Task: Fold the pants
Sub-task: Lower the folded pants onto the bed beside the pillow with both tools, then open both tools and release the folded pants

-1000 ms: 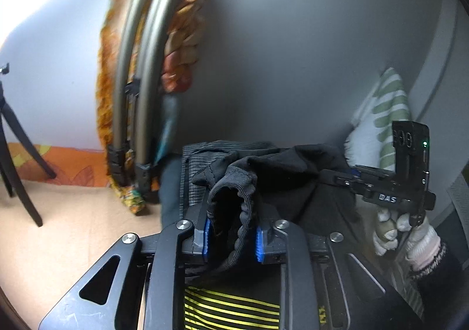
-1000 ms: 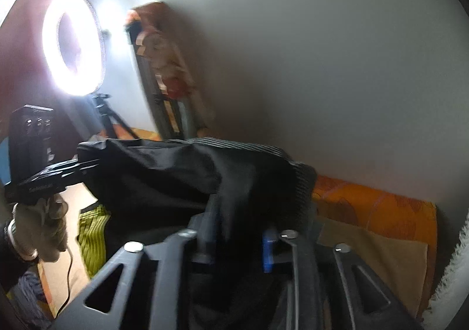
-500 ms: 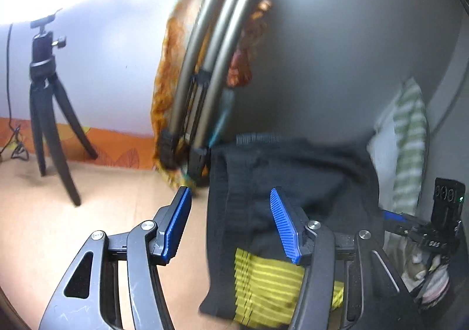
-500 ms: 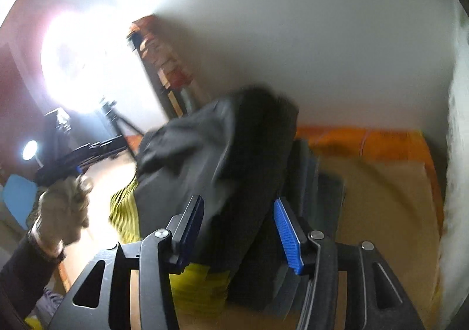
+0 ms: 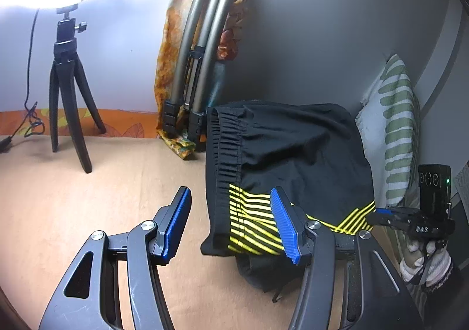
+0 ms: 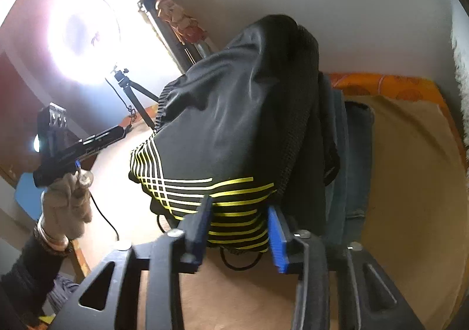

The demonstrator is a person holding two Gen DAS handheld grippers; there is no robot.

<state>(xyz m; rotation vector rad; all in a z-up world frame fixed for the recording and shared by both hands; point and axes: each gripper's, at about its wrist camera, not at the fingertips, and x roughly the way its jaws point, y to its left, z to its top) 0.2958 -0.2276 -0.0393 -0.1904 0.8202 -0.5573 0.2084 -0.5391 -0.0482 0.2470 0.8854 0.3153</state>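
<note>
Both hand-held grippers, left [image 5: 231, 224] and right [image 6: 239, 230], hang with jaws apart and empty over black pants [image 5: 290, 160] folded atop a stack by the wall; likely next, smoothing them.

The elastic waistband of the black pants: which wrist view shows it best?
The left wrist view: the gathered waistband runs unobstructed down the folded black pants' left edge, evenly lit. The right wrist view shows only a short, glare-washed stretch of it at the pants' far edge.

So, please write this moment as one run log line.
left gripper: open | right gripper: open | pants: folded, on pile
</note>
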